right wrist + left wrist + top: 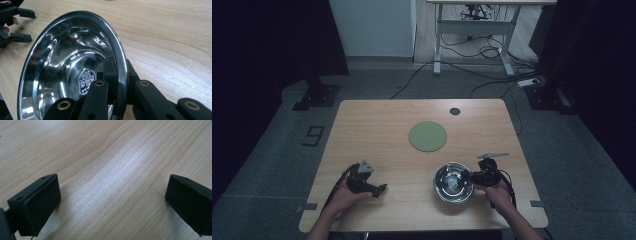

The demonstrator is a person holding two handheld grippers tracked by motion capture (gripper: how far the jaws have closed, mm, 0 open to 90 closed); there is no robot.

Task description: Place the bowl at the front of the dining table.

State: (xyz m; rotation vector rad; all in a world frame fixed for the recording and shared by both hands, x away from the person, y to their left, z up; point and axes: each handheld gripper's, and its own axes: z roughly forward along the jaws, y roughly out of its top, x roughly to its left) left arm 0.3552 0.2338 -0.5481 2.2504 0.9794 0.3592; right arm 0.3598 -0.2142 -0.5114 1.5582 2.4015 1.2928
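The person's right hand (498, 192) is reaching in from the lower edge of the high view, its forearm angling up and inward, and is holding the right gripper (473, 176) so that it is pointing toward the table's left. In the right gripper view this gripper (119, 75) is clamping its two black jaws tightly on the rim of the shiny round stainless-steel bowl (72, 67), one jaw lying inside the rim and the other outside it. In the high view the bowl (453, 182) is sitting at the near right part of the pale rectangular wooden table (377, 120), directly left of the right hand and nearer the person than the flat round green mat (427, 136), which is lying near the table's centre and apart from the bowl. A small stamped mark is showing at the bottom of the bowl in the right gripper view.

The person's left hand (343, 196) is resting at the near left of the table, well apart from the bowl, with the left gripper (381, 189) pointing to the right, toward the bowl. In the left gripper view its jaws are standing wide apart over bare wood, with nothing between them. A small dark round disc (455, 111) is lying near the table's far edge.
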